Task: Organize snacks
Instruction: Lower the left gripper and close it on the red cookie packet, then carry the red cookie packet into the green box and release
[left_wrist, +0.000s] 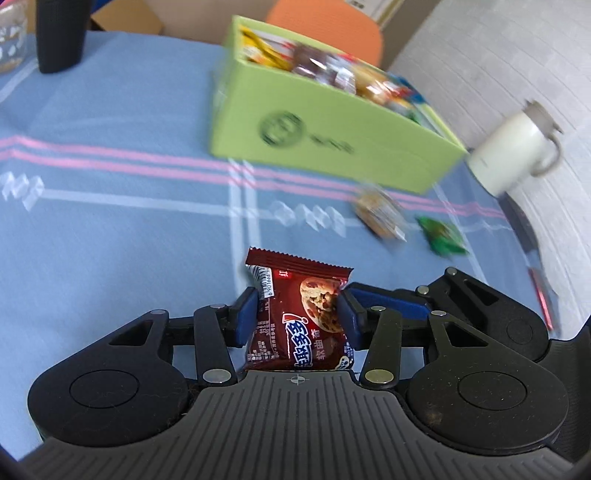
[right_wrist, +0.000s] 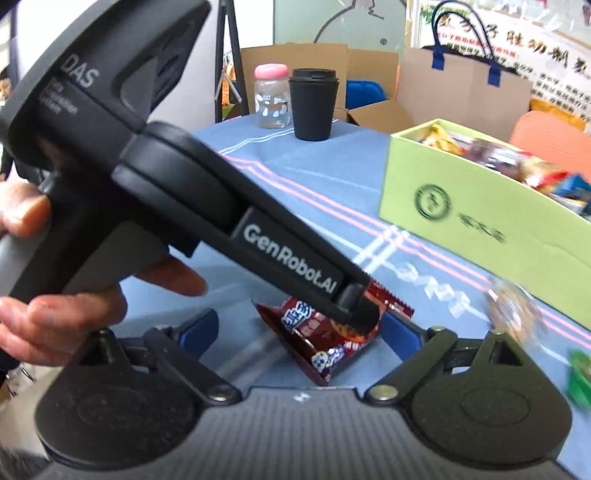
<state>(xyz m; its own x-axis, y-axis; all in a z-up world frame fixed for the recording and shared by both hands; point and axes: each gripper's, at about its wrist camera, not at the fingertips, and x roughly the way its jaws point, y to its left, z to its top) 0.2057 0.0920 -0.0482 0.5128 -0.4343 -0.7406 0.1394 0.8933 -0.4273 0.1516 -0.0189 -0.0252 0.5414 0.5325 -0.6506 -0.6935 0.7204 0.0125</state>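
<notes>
My left gripper (left_wrist: 295, 314) is shut on a dark red cookie packet (left_wrist: 299, 317) and holds it above the blue tablecloth. The same packet (right_wrist: 325, 339) shows in the right wrist view, pinched by the left gripper (right_wrist: 360, 314), which crosses the frame from the upper left. My right gripper (right_wrist: 299, 332) is open and empty, its blue pads on either side below the packet. A green box (left_wrist: 325, 136) full of snacks stands beyond; it also shows in the right wrist view (right_wrist: 480, 221). A loose tan snack (left_wrist: 380, 214) and a green snack (left_wrist: 441, 236) lie near the box.
A white mug (left_wrist: 513, 151) stands at the table's right edge. A black cup (right_wrist: 313, 105) and a clear jar with a pink lid (right_wrist: 272, 96) stand at the far side. Cardboard boxes, a paper bag and an orange chair (left_wrist: 332, 26) are behind the table.
</notes>
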